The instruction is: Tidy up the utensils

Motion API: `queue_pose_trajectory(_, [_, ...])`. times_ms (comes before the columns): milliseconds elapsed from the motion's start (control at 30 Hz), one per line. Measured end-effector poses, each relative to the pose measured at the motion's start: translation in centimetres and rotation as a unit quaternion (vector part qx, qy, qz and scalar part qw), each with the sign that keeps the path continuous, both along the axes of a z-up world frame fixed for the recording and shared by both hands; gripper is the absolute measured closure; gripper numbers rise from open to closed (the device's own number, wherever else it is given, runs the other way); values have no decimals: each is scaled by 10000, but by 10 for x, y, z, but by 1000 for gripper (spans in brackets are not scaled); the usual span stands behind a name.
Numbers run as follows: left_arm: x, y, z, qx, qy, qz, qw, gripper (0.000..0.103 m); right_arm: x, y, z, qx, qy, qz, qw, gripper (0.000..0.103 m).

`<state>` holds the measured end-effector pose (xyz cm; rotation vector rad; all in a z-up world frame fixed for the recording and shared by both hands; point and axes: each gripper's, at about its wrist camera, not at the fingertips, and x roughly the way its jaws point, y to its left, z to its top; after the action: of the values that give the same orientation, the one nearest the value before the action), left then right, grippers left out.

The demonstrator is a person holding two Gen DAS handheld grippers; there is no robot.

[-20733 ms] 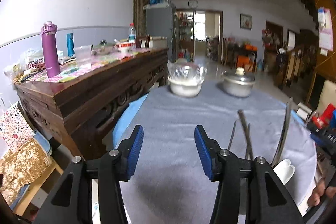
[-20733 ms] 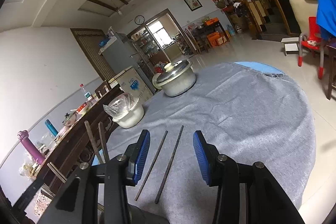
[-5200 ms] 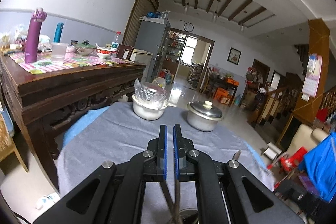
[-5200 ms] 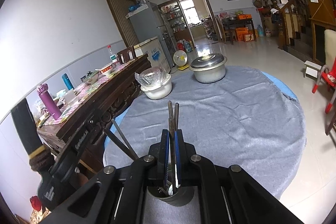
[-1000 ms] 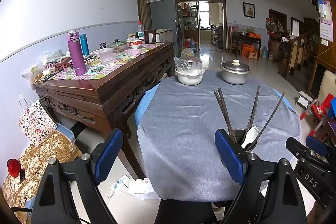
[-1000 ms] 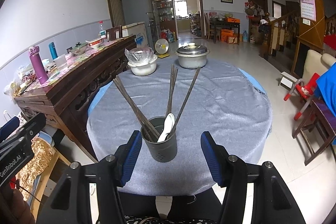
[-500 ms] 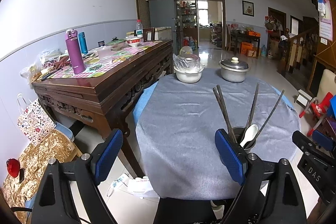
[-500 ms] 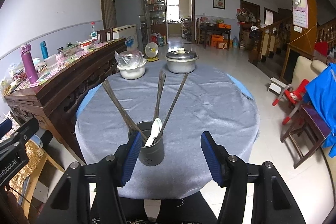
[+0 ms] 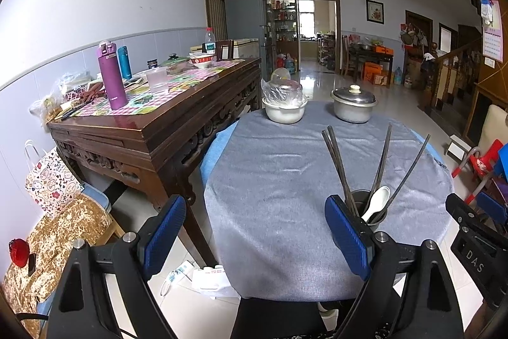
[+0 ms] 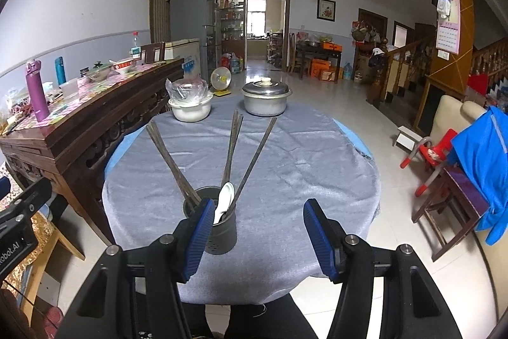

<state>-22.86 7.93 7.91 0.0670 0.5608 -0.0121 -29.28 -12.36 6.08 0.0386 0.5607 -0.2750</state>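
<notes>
Chopsticks [image 10: 233, 145], thin, stiff and light, are best pinched mid-shaft; left gripper [image 9: 254, 235] and right gripper [image 10: 255, 239] are held spread, empty

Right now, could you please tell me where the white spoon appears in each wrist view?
Left wrist: the white spoon is lower right, in the utensil holder behind the right blue pad.
Right wrist: the spoon is lower centre-left, in the holder.
Shared landmark: the lidded metal pot at the table's far edge.
</notes>
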Motion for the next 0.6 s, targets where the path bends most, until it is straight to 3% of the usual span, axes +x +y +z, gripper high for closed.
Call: queue_pose_trajectory(600, [-2,0,2,-10,-27,-48,10000,13,-4,6,5,-395,-122,-119,9991,41])
